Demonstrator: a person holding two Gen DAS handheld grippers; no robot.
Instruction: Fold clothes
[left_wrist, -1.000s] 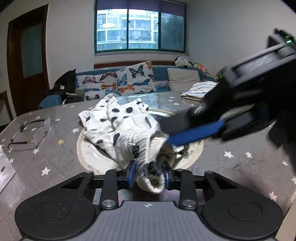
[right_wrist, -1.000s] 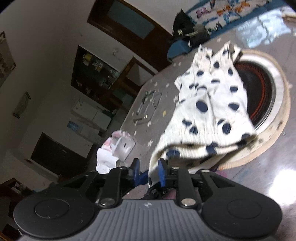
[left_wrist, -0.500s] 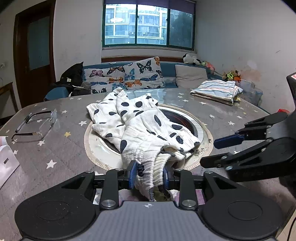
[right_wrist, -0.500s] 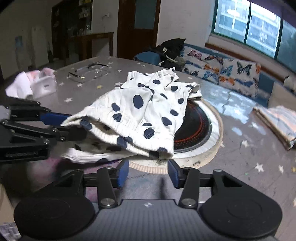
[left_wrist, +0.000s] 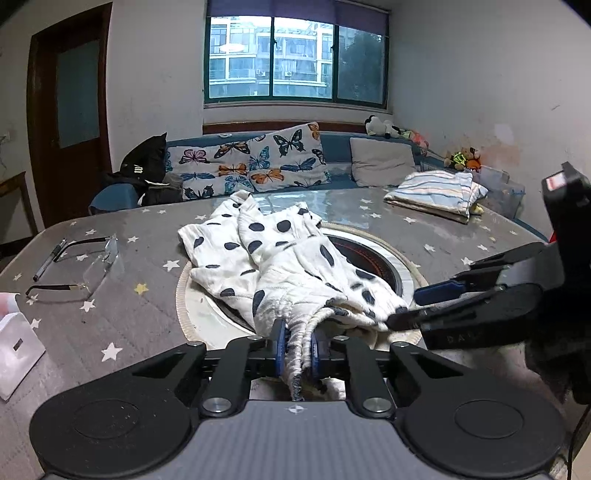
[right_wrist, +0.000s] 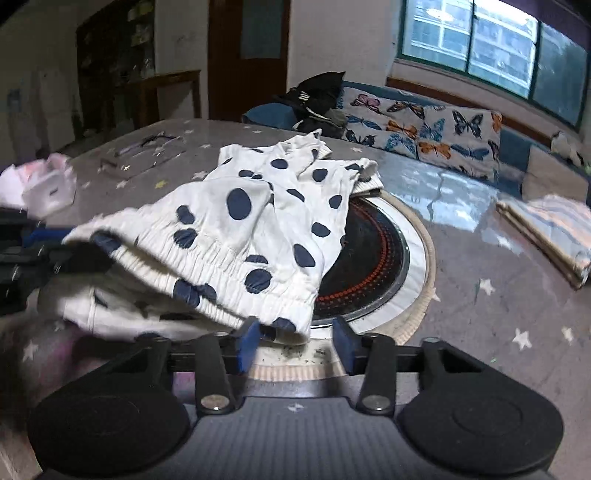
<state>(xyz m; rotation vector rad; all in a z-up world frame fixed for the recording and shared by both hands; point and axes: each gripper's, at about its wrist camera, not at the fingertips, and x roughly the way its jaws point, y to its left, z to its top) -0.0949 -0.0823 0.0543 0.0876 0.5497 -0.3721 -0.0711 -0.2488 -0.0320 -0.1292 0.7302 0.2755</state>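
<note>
Pinching polka-dot shorts, left claw shows eyeglasses.

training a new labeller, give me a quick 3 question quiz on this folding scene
1. True or false: the left tool is shut on the dotted garment.
2. What lies on the table at far right, by the wall? A) striped folded cloth B) a shoe C) a bowl
3. Fill in: the right tool has its jaws ___, with a garment corner just inside them.

Key: 1 true; 2 A, the striped folded cloth; 3 open, though they have just been closing.
</note>
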